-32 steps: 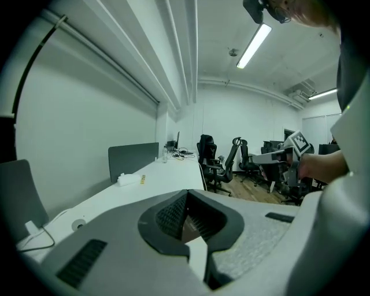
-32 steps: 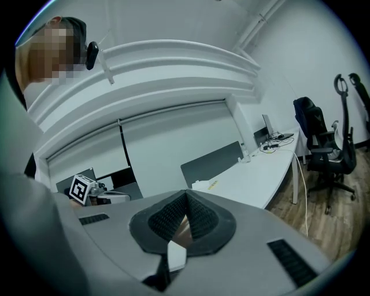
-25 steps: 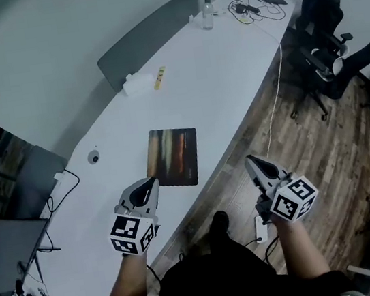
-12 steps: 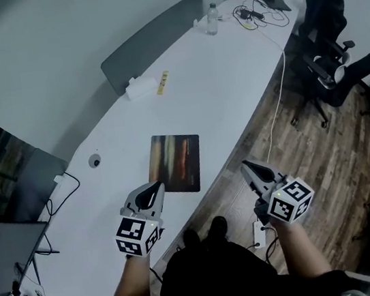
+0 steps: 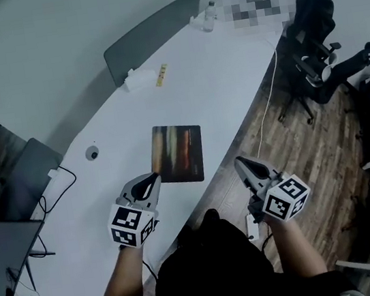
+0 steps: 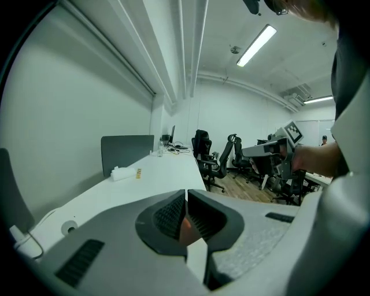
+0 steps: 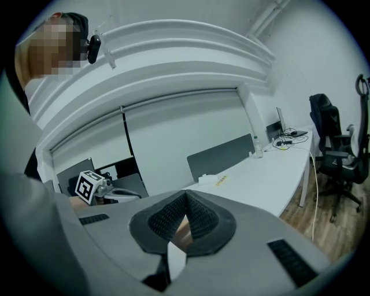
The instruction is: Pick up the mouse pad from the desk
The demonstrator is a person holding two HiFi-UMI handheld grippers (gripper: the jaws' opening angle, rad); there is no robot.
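Left gripper [image 5: 152,179], right gripper [image 5: 239,162] both clenched empty; mouse pad [image 5: 178,153] flat just ahead of left jaws, so shut tips could merely shove it.

Head view high, steeply down on desk [image 5: 215,70], both gripper views low, along same desk

I see bare table [image 5: 230,82] all round the mouse pad [image 5: 178,153]; only a small round object [image 5: 91,152] sits off its left.
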